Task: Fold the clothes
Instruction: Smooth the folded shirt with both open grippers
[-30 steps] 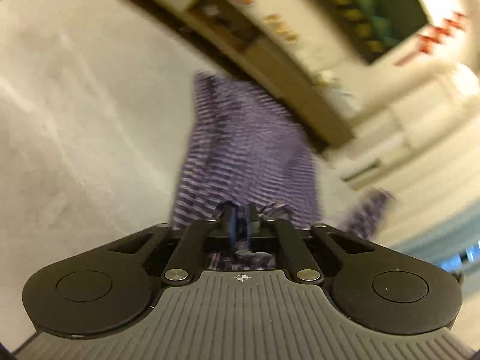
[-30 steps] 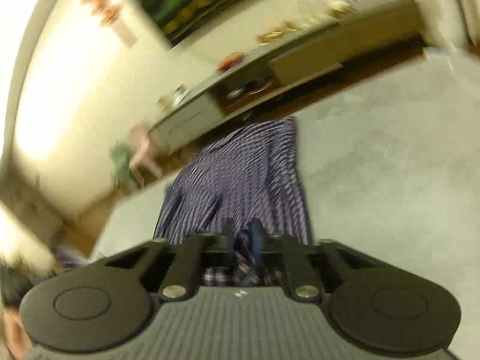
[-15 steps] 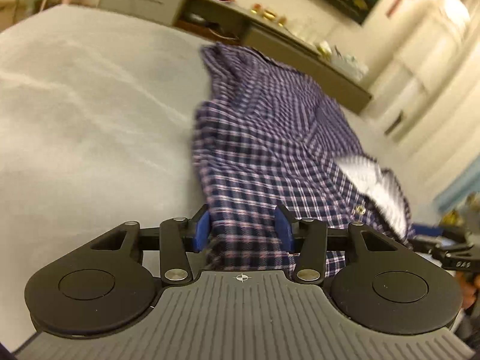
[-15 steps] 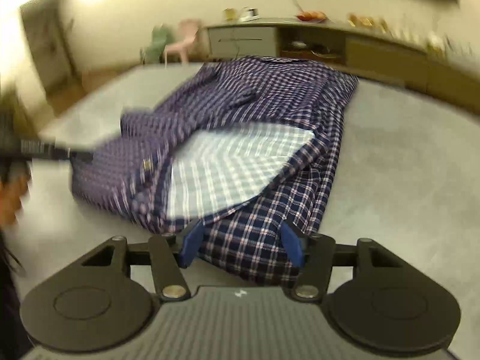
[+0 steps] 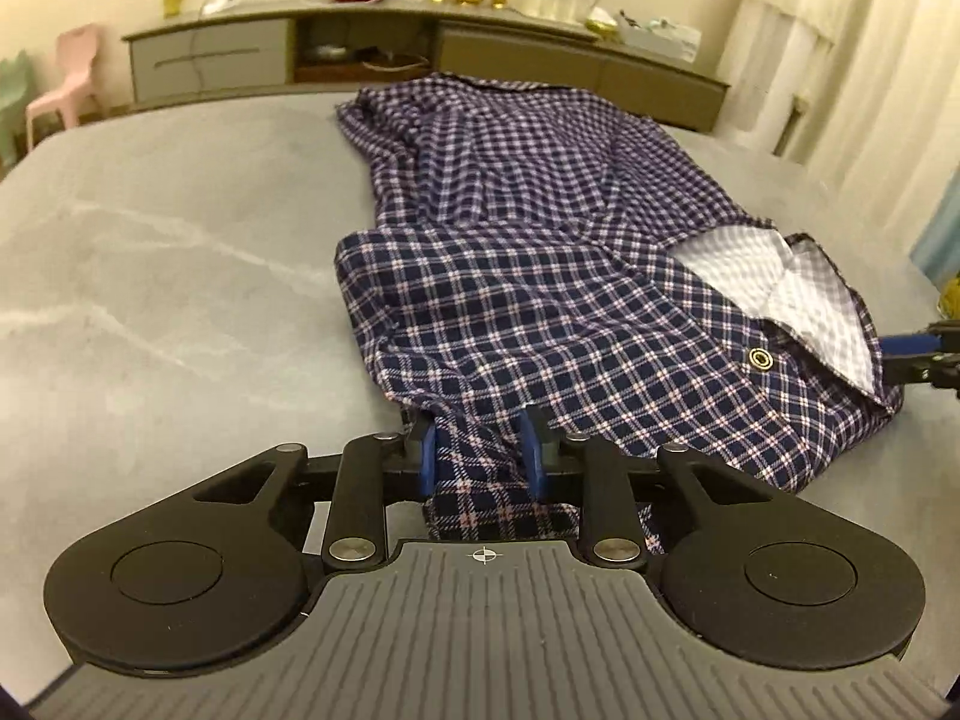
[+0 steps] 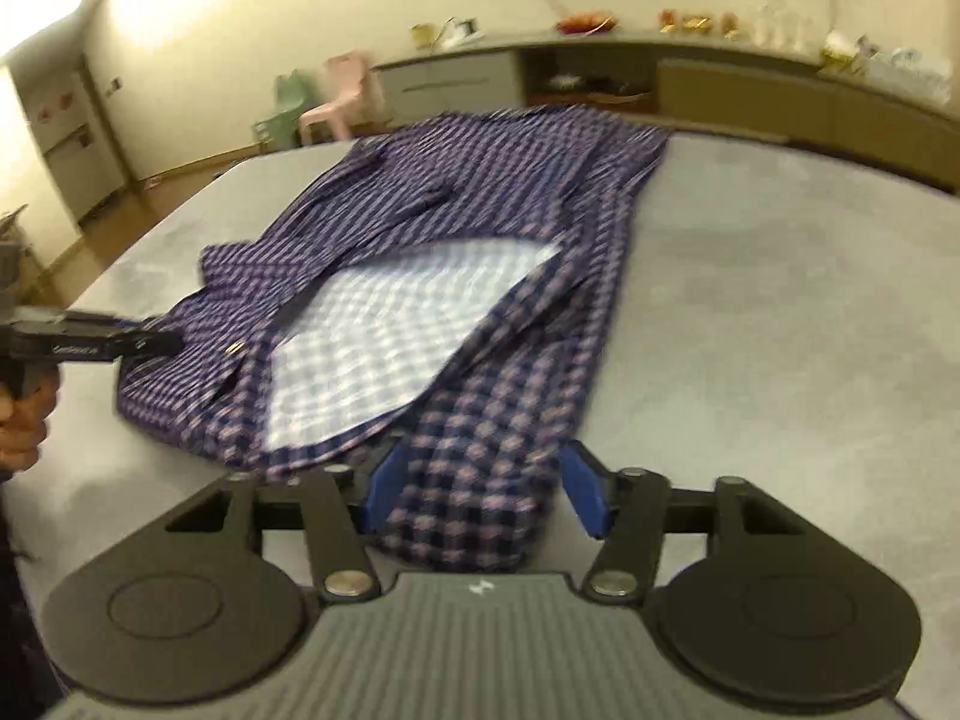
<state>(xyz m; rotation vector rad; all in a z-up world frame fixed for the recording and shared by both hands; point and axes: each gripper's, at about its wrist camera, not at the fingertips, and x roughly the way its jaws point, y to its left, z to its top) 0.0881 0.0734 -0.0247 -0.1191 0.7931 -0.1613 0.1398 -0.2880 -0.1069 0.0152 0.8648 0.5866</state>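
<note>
A navy plaid shirt (image 5: 540, 276) lies spread on the grey tabletop (image 5: 150, 300), hem end nearest me, with its pale lining turned up at the near right. My left gripper (image 5: 477, 456) sits at the near left corner of the hem, its blue fingers partly apart with a fold of plaid cloth lying between them. In the right wrist view the shirt (image 6: 468, 228) is blurred, and my right gripper (image 6: 480, 492) stands wide open over the near right corner, cloth between its fingers but untouched on the right side. Each gripper shows at the edge of the other's view.
The grey tabletop (image 6: 780, 330) stretches bare to both sides of the shirt. A long low sideboard (image 5: 420, 54) with fruit and bottles runs behind the table. A pink chair (image 5: 66, 78) stands at far left, curtains (image 5: 840, 60) at far right. A hand (image 6: 24, 426) holds the left gripper.
One second ago both grippers were shut on the shirt, swinging it in the air. The shirt now lies flat on the table and both grippers have opened; the left's gap has narrowed since half a second ago.
</note>
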